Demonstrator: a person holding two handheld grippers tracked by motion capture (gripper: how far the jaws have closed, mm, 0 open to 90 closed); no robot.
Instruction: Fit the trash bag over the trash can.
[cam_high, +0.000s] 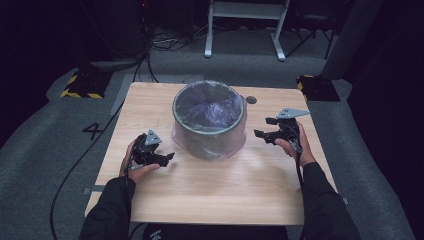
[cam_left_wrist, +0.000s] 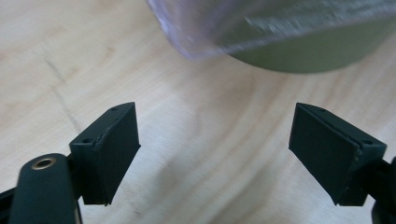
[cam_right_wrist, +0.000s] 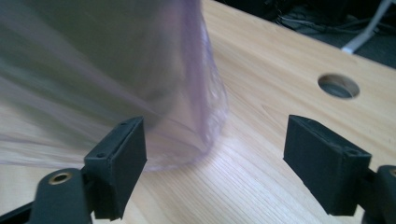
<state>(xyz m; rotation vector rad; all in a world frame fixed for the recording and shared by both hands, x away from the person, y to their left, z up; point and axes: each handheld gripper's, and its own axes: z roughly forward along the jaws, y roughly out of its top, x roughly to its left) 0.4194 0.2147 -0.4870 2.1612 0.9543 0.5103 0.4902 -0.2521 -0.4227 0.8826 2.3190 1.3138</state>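
A round grey bin (cam_high: 209, 131), lined with a thin, glossy purple plastic bag (cam_high: 210, 107), stands mid-table on smooth pale wood (cam_high: 225, 190). Left gripper (cam_high: 170, 157) and right gripper (cam_high: 260, 127) flank it, jaws spread wide, holding nothing.

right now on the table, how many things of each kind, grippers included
bin: 1
clear bag liner over the bin: 1
grippers: 2, left gripper and right gripper, both open and holding nothing
total: 4
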